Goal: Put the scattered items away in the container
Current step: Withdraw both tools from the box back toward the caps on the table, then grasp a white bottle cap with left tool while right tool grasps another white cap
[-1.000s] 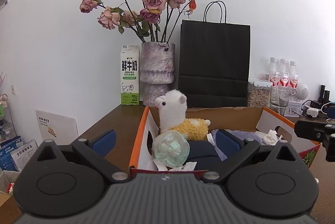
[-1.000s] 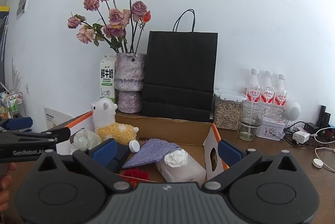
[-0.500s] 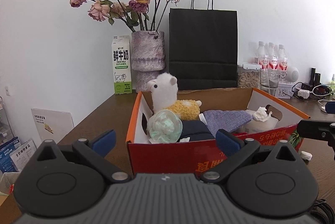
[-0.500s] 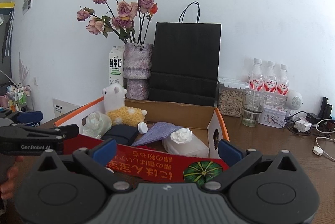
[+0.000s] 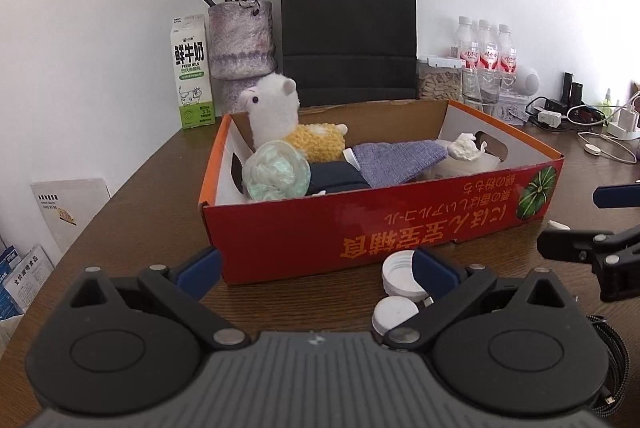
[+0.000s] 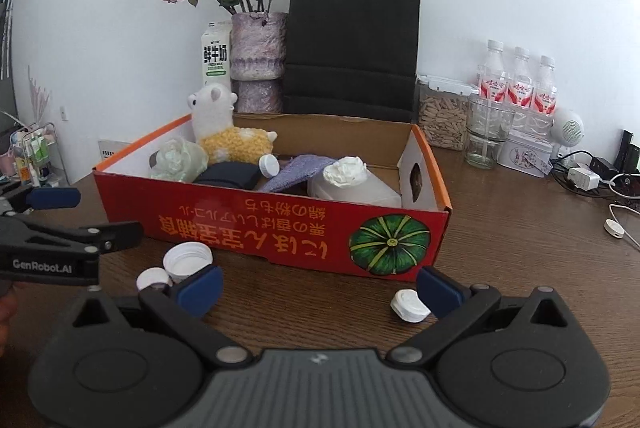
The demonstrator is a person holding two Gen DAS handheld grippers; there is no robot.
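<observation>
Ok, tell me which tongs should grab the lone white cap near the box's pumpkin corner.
Right tongs: open, and the cap lies beside their right finger. The left tongs sit over by the other two caps.

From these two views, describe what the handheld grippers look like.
Both are matte black linkage arms on a ribbed grey body with round black discs. The left gripper and right gripper have blue-padded fingers. Seen side-on, the left one carries white "GenRobot.AI" lettering. A braided black cable trails lower right.

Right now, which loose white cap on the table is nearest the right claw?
Start at the red cardboard box and find its green pumpkin picture. Just below it on the wooden table, one white cap lies alone by the open right claw; the others sit paired leftward.
</observation>
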